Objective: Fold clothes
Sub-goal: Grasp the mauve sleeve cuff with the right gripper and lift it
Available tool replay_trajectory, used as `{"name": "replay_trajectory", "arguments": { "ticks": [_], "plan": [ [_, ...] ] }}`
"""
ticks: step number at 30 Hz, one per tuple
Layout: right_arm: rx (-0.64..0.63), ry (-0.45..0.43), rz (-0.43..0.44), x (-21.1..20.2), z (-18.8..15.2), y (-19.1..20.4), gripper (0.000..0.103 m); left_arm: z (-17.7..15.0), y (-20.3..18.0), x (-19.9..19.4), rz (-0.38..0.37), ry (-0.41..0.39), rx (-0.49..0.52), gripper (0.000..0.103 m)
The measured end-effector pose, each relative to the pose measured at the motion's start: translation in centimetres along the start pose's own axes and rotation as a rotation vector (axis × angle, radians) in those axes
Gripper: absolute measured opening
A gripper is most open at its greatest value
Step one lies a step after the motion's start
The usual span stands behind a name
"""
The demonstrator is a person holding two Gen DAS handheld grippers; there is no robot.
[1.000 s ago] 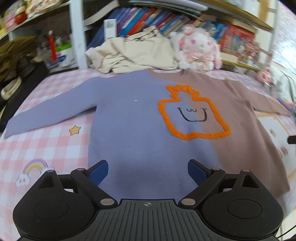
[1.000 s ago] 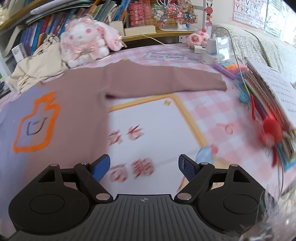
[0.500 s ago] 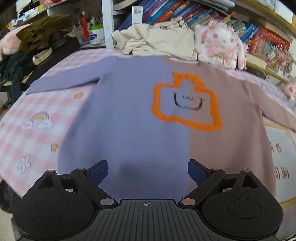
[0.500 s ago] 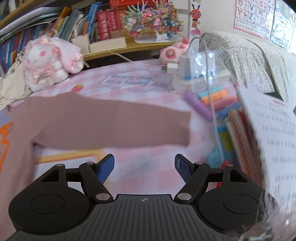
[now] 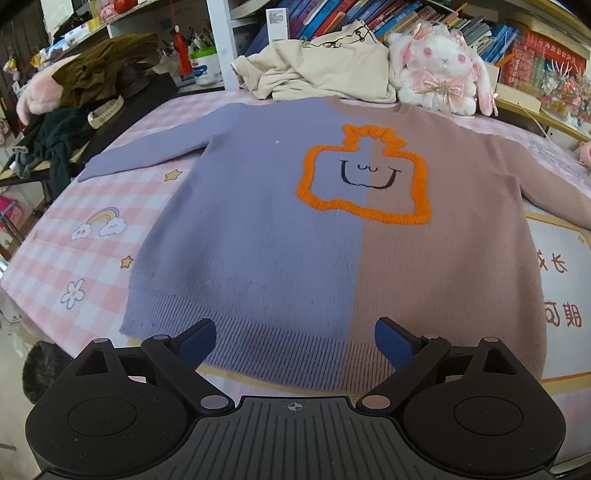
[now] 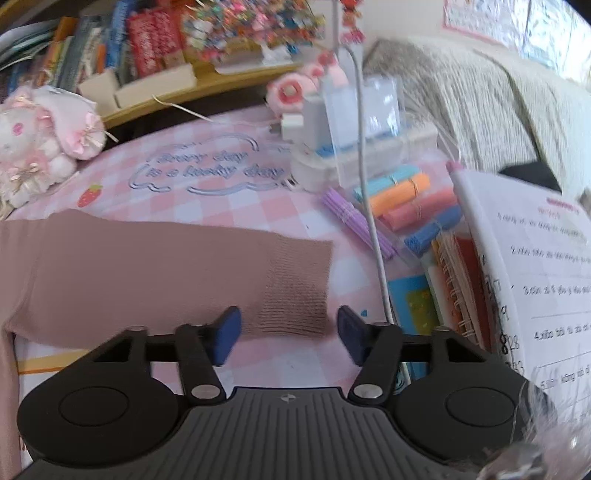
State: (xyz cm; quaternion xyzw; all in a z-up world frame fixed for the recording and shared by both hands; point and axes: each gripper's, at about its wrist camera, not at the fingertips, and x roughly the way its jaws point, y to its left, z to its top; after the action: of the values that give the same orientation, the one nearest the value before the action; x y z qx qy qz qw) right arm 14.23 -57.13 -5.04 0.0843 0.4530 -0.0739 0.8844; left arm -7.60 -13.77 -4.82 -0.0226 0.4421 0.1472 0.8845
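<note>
Your left gripper (image 5: 295,341) has its blue-padded fingers spread wide, holding nothing, poised just above the ribbed hem of the fuzzy knit sweater (image 5: 280,236), half lavender and half dusty brown, with an orange bottle outline and a small drawn face on the chest. Your right gripper (image 6: 289,332) is also parted, its pads either side of the ribbed brown cuff (image 6: 295,291) of the sweater's right sleeve, not closed on it. The sweater lies flat and face up on the pink-and-white checked tablecloth (image 5: 62,243), both sleeves stretched out sideways. Past the cuff, you have bundles of coloured sticks (image 6: 406,206) and an open spiral workbook (image 6: 535,266). Beyond the sweater's collar sit a crumpled cream garment (image 5: 325,62) and a white plush rabbit with pink ears (image 5: 439,70), against shelves of books (image 5: 332,18).
</note>
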Motion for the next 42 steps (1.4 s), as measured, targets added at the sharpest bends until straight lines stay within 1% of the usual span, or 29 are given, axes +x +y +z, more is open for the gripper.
{"name": "replay_trajectory", "arguments": {
  "ticks": [1,2,3,4,5,6,8,9,12,13,16,19,23,26,31,34,38,42],
  "plan": [
    [0.008,-0.001,0.004,0.1,0.1,-0.1,0.050,0.0,0.0,0.0,0.003,0.002,-0.002,0.095],
    [0.010,-0.003,0.005,0.1,0.2,-0.1,0.047,-0.1,0.0,0.0,0.004,0.003,-0.006,0.095],
    [0.004,-0.005,0.003,0.2,0.3,0.0,0.041,-0.1,0.1,0.0,0.005,0.004,-0.010,0.095],
    [-0.001,-0.008,0.000,0.3,0.3,0.1,0.039,-0.2,0.1,0.0,0.006,0.005,-0.013,0.095],
    [-0.003,-0.013,0.002,0.3,0.4,0.1,0.031,-0.2,0.1,0.0,0.007,0.006,-0.017,0.095],
    [-0.006,-0.014,0.013,0.4,0.5,0.1,0.019,-0.2,0.1,0.1,0.007,0.007,-0.019,0.095],
    [-0.014,-0.010,0.037,0.5,0.7,0.3,0.011,-0.3,0.2,0.2,0.006,0.006,-0.023,0.095],
    [-0.020,-0.012,0.044,0.5,0.8,0.5,0.010,-0.3,0.3,0.2,0.006,0.003,-0.023,0.095],
    [-0.038,-0.037,0.052,-0.2,1.3,1.4,0.010,-0.3,0.6,0.1,0.009,-0.010,-0.021,0.095],
    [-0.031,-0.051,0.070,-0.7,1.6,1.7,0.010,-0.3,0.8,0.1,0.010,-0.014,-0.020,0.095],
    [-0.028,-0.094,0.143,-2.1,3.2,3.5,0.010,-0.2,1.5,0.2,0.009,-0.021,-0.026,0.095],
    [-0.060,-0.136,0.222,-3.4,4.7,6.5,0.010,-0.2,2.2,0.4,0.008,-0.027,-0.032,0.095],
    [-0.097,-0.173,0.341,-4.8,6.6,11.9,0.010,-0.2,3.2,0.3,0.012,-0.048,-0.027,0.095],
    [-0.152,-0.200,0.433,-6.0,7.6,17.3,0.010,-0.3,3.9,0.1,0.016,-0.070,-0.011,0.095],
    [-0.250,-0.255,0.544,-8.2,7.7,26.6,0.010,-0.3,5.0,-0.1,0.021,-0.104,0.039,0.095],
    [-0.277,-0.268,0.582,-8.8,7.2,31.0,0.010,-0.4,5.9,-0.1,0.023,-0.117,0.056,0.095],
    [-0.321,-0.295,0.604,-9.2,6.2,35.9,0.010,-0.4,7.5,-0.1,0.035,-0.125,0.059,0.095],
    [-0.334,-0.277,0.602,-8.3,5.3,39.2,0.010,-0.4,9.0,0.1,0.050,-0.119,0.052,0.095]
  ]
}}
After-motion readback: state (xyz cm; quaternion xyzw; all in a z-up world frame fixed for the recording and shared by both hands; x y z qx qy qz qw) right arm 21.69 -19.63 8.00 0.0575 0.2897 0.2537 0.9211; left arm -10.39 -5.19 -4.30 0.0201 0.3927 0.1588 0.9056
